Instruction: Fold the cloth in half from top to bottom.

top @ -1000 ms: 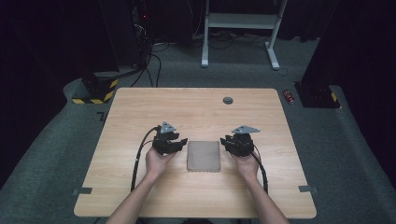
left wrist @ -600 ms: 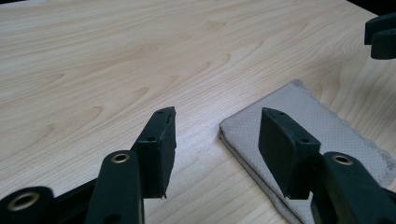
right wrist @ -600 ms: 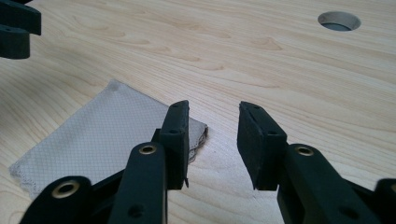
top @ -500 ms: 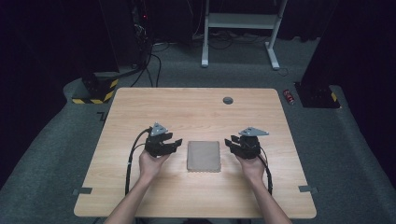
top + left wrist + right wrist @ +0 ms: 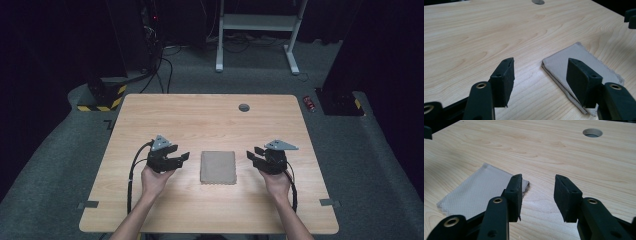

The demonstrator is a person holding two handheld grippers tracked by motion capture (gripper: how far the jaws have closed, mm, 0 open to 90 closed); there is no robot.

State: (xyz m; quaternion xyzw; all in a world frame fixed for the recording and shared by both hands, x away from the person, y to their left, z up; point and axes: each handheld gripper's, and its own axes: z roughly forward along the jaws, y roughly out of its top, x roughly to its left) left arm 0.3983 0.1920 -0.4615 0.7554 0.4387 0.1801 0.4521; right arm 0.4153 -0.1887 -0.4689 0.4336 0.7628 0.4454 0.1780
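Flanking one folded cloth (image 5: pixel 218 167): left claw (image 5: pixel 181 158), right claw (image 5: pixel 253 156); both agape.

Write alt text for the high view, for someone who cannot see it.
A person's two hands each hold an open black gripper, left gripper and right gripper, either side of a folded beige cloth lying flat on a wooden table, neither touching it.

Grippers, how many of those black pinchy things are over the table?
2. The left gripper is left of the folded cloth, the right gripper is right of it. Both are open.
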